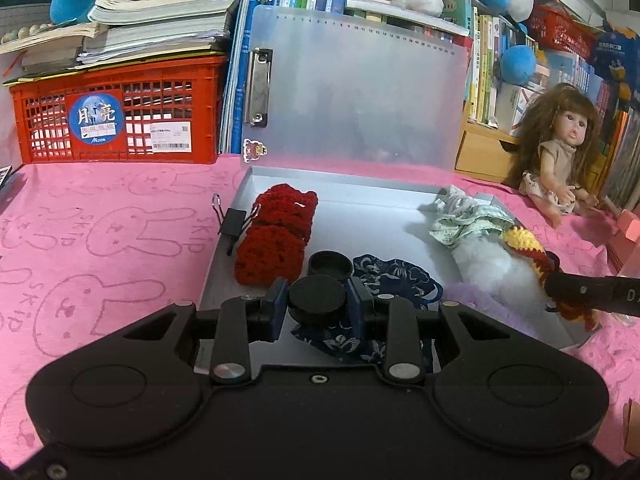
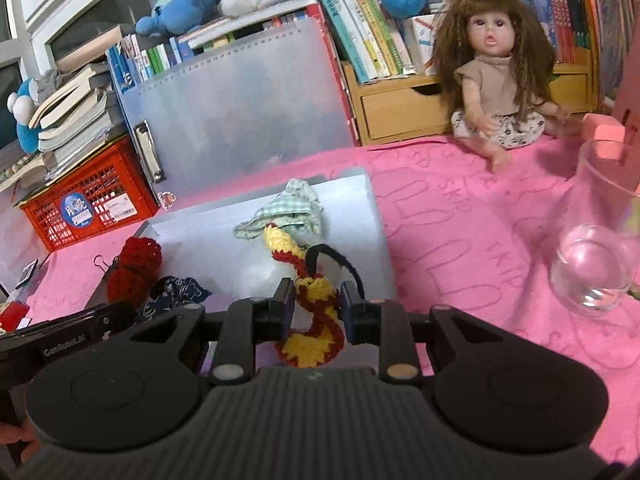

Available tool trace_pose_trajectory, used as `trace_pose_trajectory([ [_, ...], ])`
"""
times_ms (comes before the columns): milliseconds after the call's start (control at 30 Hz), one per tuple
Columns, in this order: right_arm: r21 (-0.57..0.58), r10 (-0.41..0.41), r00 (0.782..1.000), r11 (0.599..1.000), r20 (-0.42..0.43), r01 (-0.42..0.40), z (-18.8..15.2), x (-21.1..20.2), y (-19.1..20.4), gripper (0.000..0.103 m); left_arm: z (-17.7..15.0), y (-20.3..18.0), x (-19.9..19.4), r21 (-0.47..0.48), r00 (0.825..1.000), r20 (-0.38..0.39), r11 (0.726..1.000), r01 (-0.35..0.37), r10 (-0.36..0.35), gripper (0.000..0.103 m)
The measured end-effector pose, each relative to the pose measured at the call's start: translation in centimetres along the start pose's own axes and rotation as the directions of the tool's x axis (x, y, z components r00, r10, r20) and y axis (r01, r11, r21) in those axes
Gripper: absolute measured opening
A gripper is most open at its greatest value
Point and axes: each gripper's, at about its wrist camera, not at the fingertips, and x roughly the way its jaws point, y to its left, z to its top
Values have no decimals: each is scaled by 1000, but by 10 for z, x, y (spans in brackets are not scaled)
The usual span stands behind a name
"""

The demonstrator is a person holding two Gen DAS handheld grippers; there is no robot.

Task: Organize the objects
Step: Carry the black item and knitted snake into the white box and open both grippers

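left hand-held gripper [image 1: 318, 307] clamps a black round lid [image 1: 317, 300]; right hand-held gripper [image 2: 316, 307] pinches a crochet piece [image 2: 316, 320]

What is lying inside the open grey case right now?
The grey case holds red crochet pieces, a black round container, blue patterned cloth, green checked cloth and white fluff. What lies under the cloths is covered.
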Motion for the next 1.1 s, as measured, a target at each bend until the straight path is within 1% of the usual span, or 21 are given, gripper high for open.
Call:
trace_pose_trajectory([
  [300, -17, 32, 998, 999, -45, -33, -1, 18, 11, 28, 8, -1, 14, -39, 999, -28, 999, 16, -17, 30],
  [500, 0, 54, 996, 999, -68, -55, 2, 30, 14, 28, 10, -4, 22, -25, 999, -32, 1000, 18, -19, 30],
  [633, 48, 81, 993, 996, -80, -78, 7, 34, 2, 28, 12, -4, 27, -12, 999, -33, 1000, 28, -29, 30],
  [733, 107, 100, 991, 990, -86, -90, 12, 36, -12, 28, 13, -2, 31, -24, 999, -37, 999, 31, -32, 30],
  [767, 114, 94, 992, 990, -85, -84, 13, 37, -15, 28, 13, -1, 33, -30, 999, -37, 999, 33, -34, 30],
  [867, 120, 76, 993, 991, -86, -66, 15, 39, -22, 28, 14, -1, 35, -32, 999, -34, 999, 34, -35, 30],
  [1100, 113, 110, 989, 989, -94, -99, 12, 40, -19, 28, 14, -6, 33, -28, 998, -26, 998, 58, -58, 30],
])
